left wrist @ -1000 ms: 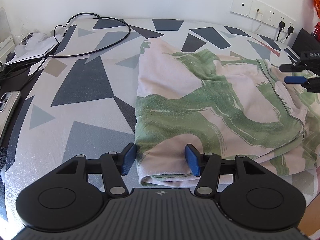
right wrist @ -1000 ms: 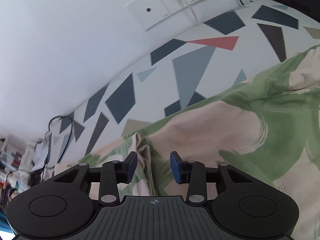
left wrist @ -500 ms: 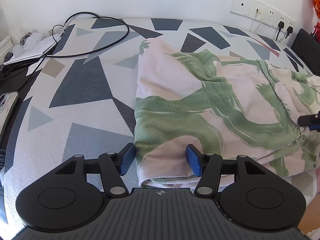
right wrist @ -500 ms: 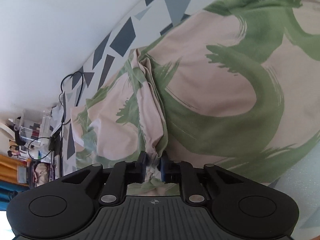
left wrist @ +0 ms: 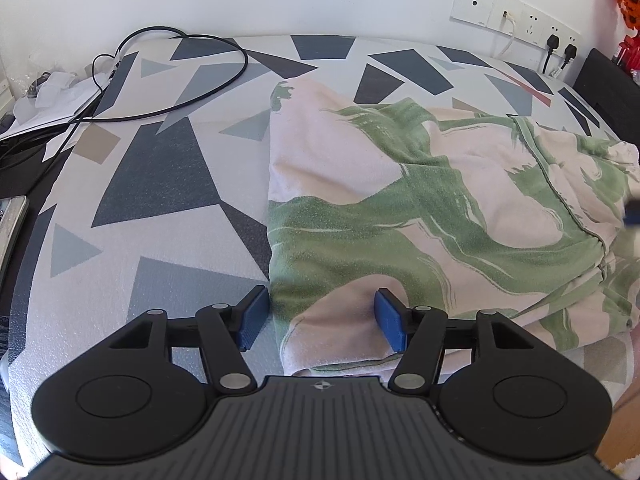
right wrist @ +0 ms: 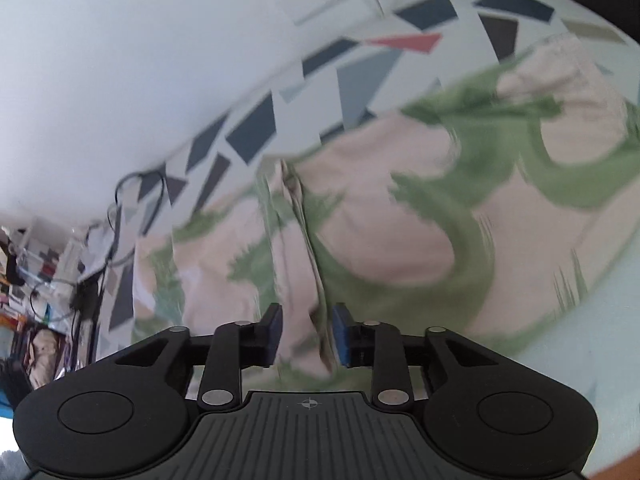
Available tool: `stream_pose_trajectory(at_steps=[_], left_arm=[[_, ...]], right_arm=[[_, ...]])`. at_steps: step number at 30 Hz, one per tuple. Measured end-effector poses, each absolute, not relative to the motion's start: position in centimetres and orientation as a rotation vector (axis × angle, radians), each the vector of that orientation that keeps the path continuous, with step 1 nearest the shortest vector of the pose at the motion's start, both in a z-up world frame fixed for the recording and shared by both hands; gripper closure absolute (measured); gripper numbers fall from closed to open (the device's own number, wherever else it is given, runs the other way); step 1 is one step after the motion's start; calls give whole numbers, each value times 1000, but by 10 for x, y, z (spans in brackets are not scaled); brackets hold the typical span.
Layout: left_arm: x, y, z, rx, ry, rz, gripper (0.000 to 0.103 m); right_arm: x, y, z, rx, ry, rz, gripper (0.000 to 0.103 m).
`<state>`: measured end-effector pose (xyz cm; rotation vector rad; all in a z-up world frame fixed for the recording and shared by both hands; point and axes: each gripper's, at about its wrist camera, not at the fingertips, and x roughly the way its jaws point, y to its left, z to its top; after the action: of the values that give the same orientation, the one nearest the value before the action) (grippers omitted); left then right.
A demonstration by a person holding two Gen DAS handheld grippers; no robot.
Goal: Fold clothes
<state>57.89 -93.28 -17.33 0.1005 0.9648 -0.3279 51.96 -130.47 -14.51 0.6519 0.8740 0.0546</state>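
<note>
Lying limp on the bed (left wrist: 168, 200), garment (left wrist: 400, 208) suits edge grips; left fingers (left wrist: 320, 322) released, right fingers (right wrist: 306, 334) just parted around a ridge.

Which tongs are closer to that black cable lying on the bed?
Left. The left tongs sit at the garment's near corner, the cable beyond them. The right tongs are farther, across the garment.

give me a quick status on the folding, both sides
Left hand-held gripper open, straddling garment corner. Right hand-held gripper just reopened, fold ridge between jaws. Nothing blocking.
</note>
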Motion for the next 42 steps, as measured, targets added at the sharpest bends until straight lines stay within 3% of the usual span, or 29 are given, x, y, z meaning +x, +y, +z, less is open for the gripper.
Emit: stream_pose_trajectory(at_steps=[3,9,13,14,15,23,25,29,34,42], left_arm=[[579,-934,-174,100,964,-318,40],[578,-935,-175,95,959,-298,35],[577,-935,-175,93,954,-292,33],[577,-935,-175,92,954,-291,33],[578,-935,-175,92,955,-290,33],[582,-936,-176,88,965,-288,27],[582,-939,-177,97,963,-286,26],[586,-940,-177,104,971,-289,25],[586,-941,-177,107,971,-292,24],[588,-940,-177,111,978,-303,24]], right_arm=[[565,-1299,-149,536,811,70,68],[628,-1284,-182,423,857,88,66],[632,-1262,-186,329,849,129,57],[632,-1257,-185,305,856,135,66],[632,-1255,-184,301,870,146,93],[596,-1285,-145,398,715,-1,95],[603,-1293,-156,391,754,-25,95],[616,-1301,-182,368,845,-39,69],[567,-1326,-169,558,840,29,63],[504,-1315,-189,745,984,100,57]])
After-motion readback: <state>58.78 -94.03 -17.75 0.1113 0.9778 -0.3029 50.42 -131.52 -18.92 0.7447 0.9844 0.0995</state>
